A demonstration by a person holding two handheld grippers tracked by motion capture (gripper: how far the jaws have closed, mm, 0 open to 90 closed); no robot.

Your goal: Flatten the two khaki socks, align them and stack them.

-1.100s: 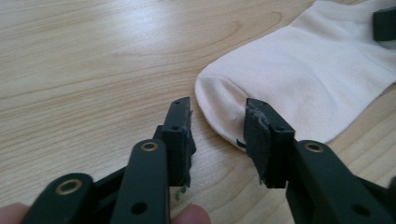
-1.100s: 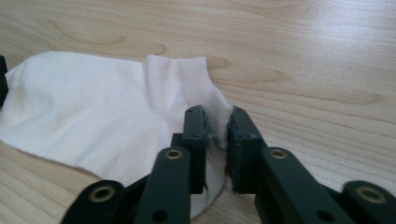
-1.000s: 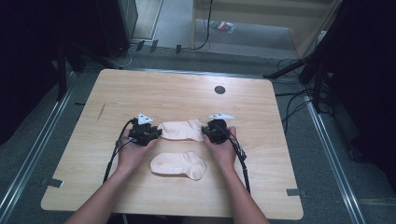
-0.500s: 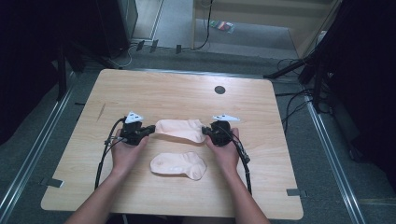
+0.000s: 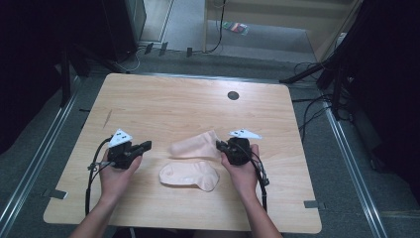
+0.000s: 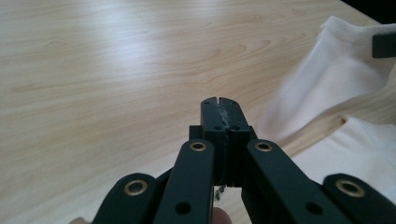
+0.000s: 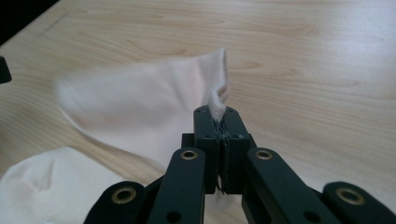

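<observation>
High view shows us a pale wooden table (image 5: 188, 101) with two cream socks on it, and we count two grippers, one in each of our hands. We find no brand, label or readable writing anywhere; the small coloured packet (image 5: 236, 27) on the floor beyond the table is too small and blurred to read.

Our left gripper (image 5: 143, 146) sits at the left of the table, well apart from both socks. In the left gripper view (image 6: 218, 103) its jaws are pressed together with nothing between them; they have just been closing.

Our right gripper (image 5: 221, 145) pinches the far sock (image 5: 194, 147) at its right end. In the right gripper view (image 7: 218, 113) the jaws meet tightly on a small fold of that sock's (image 7: 140, 100) hem, and the cloth hangs away from them, lifted at the pinched end and trailing down to the wood at the other.

The near sock (image 5: 190, 175) lies flat between our hands, just beside the far one. The right gripper view cuts it (image 7: 44, 184) off at the bottom left corner, and the left gripper view cuts it (image 6: 355, 149) off at the right edge.

A dark round hole (image 5: 233, 95) marks the far side of the table. The surroundings are too dark to make out.
</observation>
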